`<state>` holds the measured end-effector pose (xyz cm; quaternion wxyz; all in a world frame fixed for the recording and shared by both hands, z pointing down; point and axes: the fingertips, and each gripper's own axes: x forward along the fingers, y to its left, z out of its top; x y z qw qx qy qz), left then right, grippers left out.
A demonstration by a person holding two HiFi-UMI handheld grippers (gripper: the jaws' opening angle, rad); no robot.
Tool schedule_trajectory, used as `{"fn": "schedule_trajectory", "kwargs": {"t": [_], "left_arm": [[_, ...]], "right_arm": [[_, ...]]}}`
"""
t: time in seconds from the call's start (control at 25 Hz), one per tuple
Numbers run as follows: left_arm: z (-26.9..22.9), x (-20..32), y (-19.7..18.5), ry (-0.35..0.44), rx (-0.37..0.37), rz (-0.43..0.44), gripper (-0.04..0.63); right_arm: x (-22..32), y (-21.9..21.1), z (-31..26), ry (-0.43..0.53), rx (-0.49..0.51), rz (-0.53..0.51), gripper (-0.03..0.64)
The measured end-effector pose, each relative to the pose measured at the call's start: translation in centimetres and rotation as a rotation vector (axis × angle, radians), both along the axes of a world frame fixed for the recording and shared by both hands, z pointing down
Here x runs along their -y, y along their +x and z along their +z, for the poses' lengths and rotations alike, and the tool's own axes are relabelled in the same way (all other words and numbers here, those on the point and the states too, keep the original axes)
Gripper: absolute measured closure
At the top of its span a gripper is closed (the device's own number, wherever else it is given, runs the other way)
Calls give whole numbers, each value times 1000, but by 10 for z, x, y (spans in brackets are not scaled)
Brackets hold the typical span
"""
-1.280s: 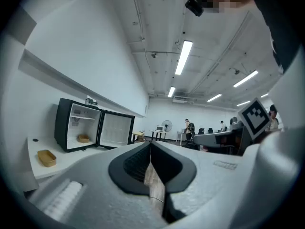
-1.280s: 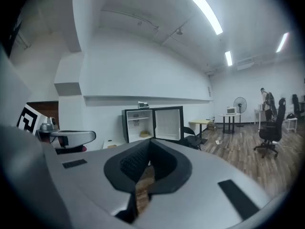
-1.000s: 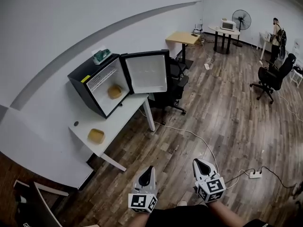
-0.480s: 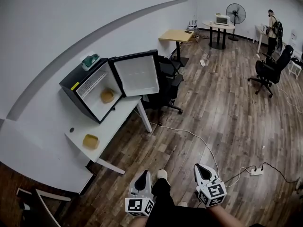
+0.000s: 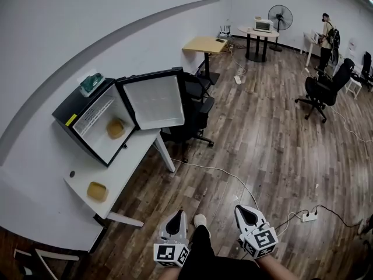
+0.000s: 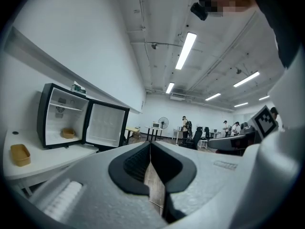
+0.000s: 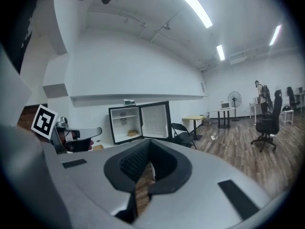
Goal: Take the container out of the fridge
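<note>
Container [image 5: 115,128] inside open fridge [image 5: 72,105]; left gripper [image 5: 180,214] and right gripper [image 5: 241,209] well apart from it, fingers [image 6: 129,162] clenched, empty

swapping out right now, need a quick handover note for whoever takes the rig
Left gripper: shut, empty, low by the body.
Right gripper: shut, empty, low too.
Fridge on the table, door open; container inside on its floor.
Second container on the table beside the fridge.
Done: door open.
Left: walk up, grip the container in the fridge, bring it out.
</note>
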<state>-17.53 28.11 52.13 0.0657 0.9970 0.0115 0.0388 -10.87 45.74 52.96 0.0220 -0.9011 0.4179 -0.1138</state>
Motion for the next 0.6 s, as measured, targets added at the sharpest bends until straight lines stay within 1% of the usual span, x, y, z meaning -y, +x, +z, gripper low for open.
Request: {"fn": "schedule_trajectory", "kwargs": {"t": [0.12,0.24,0.28,0.44,0.6], "left_arm": [[1,22,42,8,-15,7,580],[-4,45,85,68,-32,17,580],[-8,54,99,70,-38,19,580],[-22,93,141,9,-49,3,580],[-15,132,173,-12,-24,-15,580]], "right_arm": [[24,38,4,-26,-3,-4,615],[60,74,11,-46,5,-30,615],[75,86,12,-51,14,-42,615],[122,128,3,-51,32,-73,615],[161,171,-14,-66,7,-82,615]]}}
